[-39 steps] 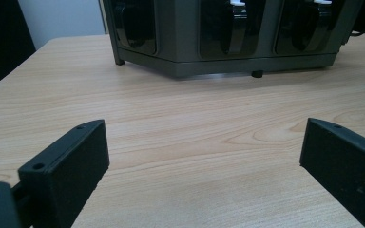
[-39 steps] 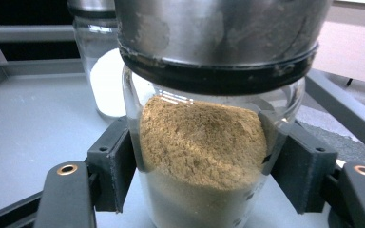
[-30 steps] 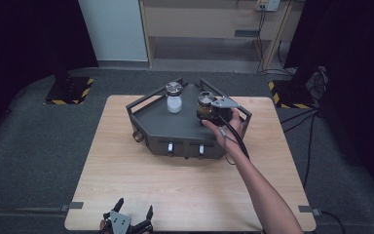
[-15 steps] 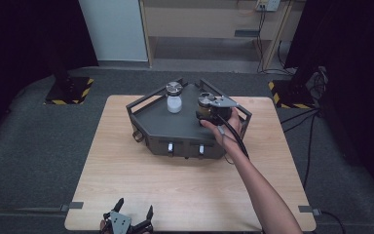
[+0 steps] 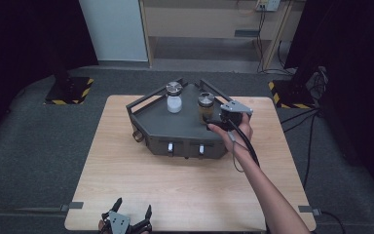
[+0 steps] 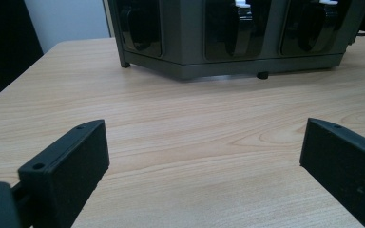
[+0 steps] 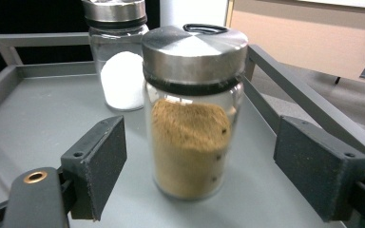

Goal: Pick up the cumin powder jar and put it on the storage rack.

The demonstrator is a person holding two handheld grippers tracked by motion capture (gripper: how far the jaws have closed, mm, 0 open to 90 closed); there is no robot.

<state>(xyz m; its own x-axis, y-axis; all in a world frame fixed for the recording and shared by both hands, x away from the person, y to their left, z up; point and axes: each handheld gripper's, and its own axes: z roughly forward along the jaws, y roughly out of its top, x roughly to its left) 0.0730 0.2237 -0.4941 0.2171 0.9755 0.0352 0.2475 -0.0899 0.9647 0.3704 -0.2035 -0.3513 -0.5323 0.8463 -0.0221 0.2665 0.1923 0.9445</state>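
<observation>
Right tool (image 7: 199,175) has just opened wide, clear of brown-powder jar (image 7: 192,114); left tool (image 6: 204,175) wide over bare table (image 6: 195,128).

Rack (image 5: 185,131) rails wall three sides; brown jar (image 7: 192,114) stands just beside the right rail, white jar (image 7: 121,71) behind (gap between). Desk (image 5: 175,180) front bare.

Jar of brown powder (image 7: 190,137): clear glossy glass, brushed metal lid. Grey tray (image 7: 38,123): smooth matt metal. Table (image 6: 180,128): pale wood grain, satin finish.
</observation>
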